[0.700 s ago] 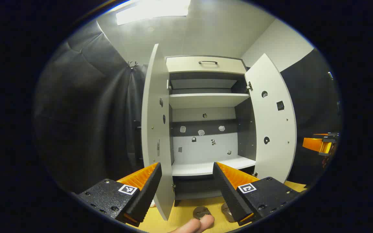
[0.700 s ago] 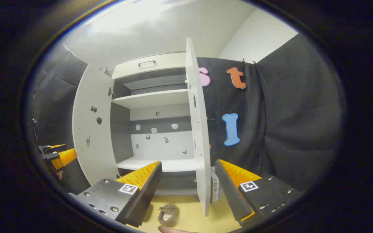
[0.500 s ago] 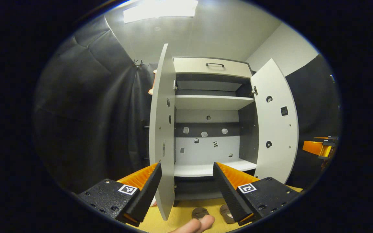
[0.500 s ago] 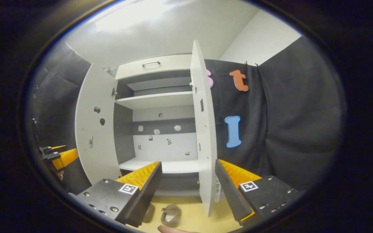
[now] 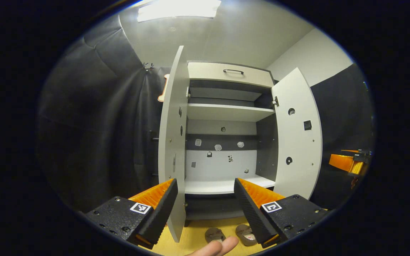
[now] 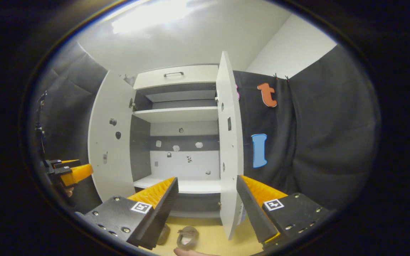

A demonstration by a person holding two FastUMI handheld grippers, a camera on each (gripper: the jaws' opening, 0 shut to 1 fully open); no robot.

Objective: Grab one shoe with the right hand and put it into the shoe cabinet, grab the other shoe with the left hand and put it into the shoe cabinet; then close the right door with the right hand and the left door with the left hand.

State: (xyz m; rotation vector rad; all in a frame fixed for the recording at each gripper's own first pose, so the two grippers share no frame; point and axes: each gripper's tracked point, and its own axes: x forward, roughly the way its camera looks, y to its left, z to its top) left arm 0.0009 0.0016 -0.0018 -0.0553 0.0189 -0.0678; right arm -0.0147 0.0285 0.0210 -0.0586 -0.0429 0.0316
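Both grippers, left (image 5: 205,206) & right (image 6: 206,204), are hovering w/ fingers spread, empty. Shoes (image 5: 230,234) are lying on floor before shoe cabinet (image 5: 226,113), doors swung wide for loading.

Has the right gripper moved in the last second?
Yes. In its own view the cabinet's right door now sits farther right and lower, so the right gripper has turned slightly left and upward.

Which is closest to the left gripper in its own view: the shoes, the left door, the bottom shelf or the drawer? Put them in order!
1. Shoes, on the floor just ahead of the left gripper.
2. Left door, open; its edge stands by the left finger.
3. Bottom shelf, inside the cabinet.
4. Drawer, at the very top.
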